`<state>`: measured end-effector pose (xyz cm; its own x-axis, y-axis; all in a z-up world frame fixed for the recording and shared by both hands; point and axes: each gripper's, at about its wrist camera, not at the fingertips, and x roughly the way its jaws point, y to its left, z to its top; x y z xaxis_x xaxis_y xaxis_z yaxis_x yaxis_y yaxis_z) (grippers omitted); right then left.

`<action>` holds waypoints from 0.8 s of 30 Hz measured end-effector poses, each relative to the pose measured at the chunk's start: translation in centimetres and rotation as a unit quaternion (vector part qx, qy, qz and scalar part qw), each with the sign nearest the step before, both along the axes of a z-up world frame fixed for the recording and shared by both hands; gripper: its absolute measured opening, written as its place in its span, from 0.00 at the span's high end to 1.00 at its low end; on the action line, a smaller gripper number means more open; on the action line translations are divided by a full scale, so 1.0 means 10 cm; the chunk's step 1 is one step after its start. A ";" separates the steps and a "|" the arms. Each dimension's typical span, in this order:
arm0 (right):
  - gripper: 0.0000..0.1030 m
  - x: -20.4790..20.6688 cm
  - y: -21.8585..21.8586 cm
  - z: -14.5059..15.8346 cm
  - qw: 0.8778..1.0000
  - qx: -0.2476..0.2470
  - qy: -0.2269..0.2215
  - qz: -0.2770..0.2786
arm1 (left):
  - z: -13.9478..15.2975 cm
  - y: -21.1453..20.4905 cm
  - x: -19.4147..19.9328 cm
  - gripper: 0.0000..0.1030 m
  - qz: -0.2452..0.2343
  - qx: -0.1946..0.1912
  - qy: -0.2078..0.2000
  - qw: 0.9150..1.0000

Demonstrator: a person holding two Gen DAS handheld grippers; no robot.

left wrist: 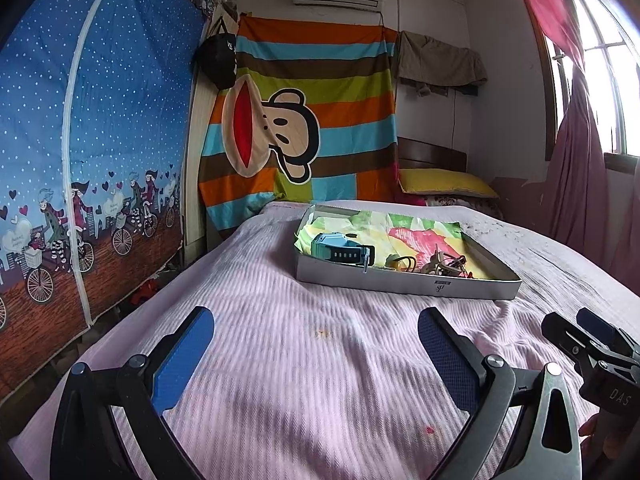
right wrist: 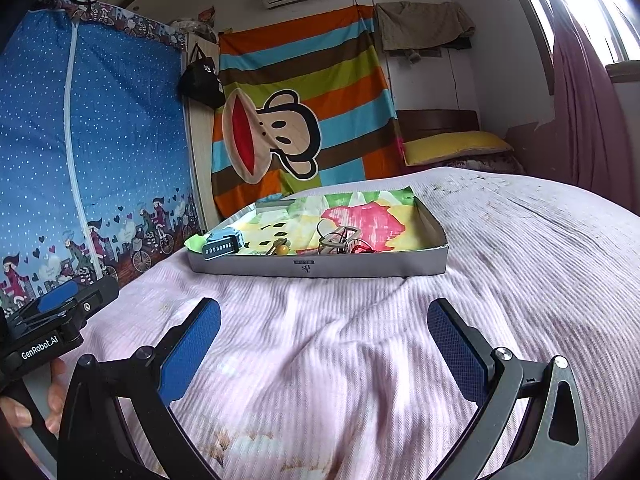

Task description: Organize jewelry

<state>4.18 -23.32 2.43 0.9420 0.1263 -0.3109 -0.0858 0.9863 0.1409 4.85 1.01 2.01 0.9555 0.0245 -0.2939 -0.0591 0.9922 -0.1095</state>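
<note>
A: What's on the left?
B: The left tongs, spread wide with nothing between them, hover over the pink bedspread.
A: And farther off?
B: A shallow grey box lies on the bed. At its left end is a blue watch, near the middle a small bead piece, and to the right a tangle of jewelry.
A: And the right tongs?
B: Wide apart too, holding nothing, nearer than the box.
</note>
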 end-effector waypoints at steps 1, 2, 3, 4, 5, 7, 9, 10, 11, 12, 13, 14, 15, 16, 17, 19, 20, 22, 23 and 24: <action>0.02 0.00 0.00 0.00 1.000 -0.001 0.000 0.001 | 0.00 0.00 0.00 0.00 0.000 -0.001 0.000 1.000; 0.02 0.00 0.01 0.00 1.000 -0.001 0.000 0.001 | -0.01 0.01 0.00 0.00 0.000 -0.002 0.000 1.000; 0.02 0.00 0.01 0.01 1.000 -0.001 0.000 0.002 | -0.01 0.01 0.00 0.00 0.000 -0.003 0.000 1.000; 0.02 0.00 0.01 0.01 1.000 -0.001 0.000 0.002 | -0.01 0.01 0.00 0.00 0.000 -0.003 0.000 1.000; 0.02 0.00 0.01 0.01 1.000 -0.001 -0.001 0.002 | -0.01 0.01 0.00 0.00 0.000 -0.002 0.000 1.000; 0.02 0.00 0.01 0.01 1.000 0.000 0.000 0.002 | -0.01 0.01 0.00 0.00 0.000 -0.001 0.000 1.000; 0.02 -0.01 0.03 0.02 1.000 -0.001 -0.001 0.002 | -0.01 0.01 0.00 0.00 0.000 -0.002 0.000 1.000; 0.02 -0.01 0.03 0.02 1.000 -0.001 -0.001 0.002 | -0.01 0.01 0.00 0.00 0.000 -0.001 0.000 1.000; 0.02 -0.01 0.02 0.02 1.000 -0.001 -0.002 0.003 | -0.01 0.01 0.00 0.00 0.000 -0.003 0.000 1.000; 0.02 -0.01 0.03 0.02 1.000 -0.001 -0.002 0.003 | -0.01 0.01 0.01 0.00 0.000 -0.003 0.000 1.000; 0.02 -0.01 0.03 0.02 1.000 -0.001 -0.002 0.003 | -0.01 0.01 0.01 0.00 0.000 -0.003 0.000 1.000; 0.02 -0.01 0.03 0.02 1.000 -0.001 -0.002 0.002 | -0.01 0.01 0.01 0.00 0.001 -0.003 0.001 1.000; 0.02 -0.01 0.03 0.02 1.000 -0.001 -0.002 0.002 | -0.01 0.01 0.00 0.00 0.001 -0.003 0.001 1.000; 0.02 -0.01 0.03 0.02 1.000 0.000 -0.002 0.002 | -0.01 0.01 0.00 0.00 0.001 -0.003 0.001 1.000; 0.02 -0.01 0.03 0.02 1.000 -0.001 -0.002 0.002 | -0.01 0.01 0.01 0.00 0.001 -0.003 0.000 1.000; 0.02 -0.01 0.03 0.02 1.000 -0.001 -0.003 0.002 | -0.01 0.01 0.01 0.00 0.000 -0.002 0.001 1.000; 0.02 -0.01 0.03 0.02 1.000 -0.001 -0.002 0.002 | -0.01 0.01 0.01 0.00 0.000 -0.002 0.001 1.000; 0.02 -0.01 0.03 0.02 1.000 -0.001 -0.002 0.002 | -0.02 0.01 0.01 0.00 0.000 -0.001 0.001 1.000; 0.02 -0.01 0.03 0.02 1.000 -0.001 -0.003 0.002 | -0.02 0.01 0.01 0.00 0.000 -0.001 0.001 1.000; 0.02 -0.01 0.03 0.02 1.000 -0.001 -0.003 0.002 | -0.02 0.01 0.01 0.00 0.000 -0.001 0.001 1.000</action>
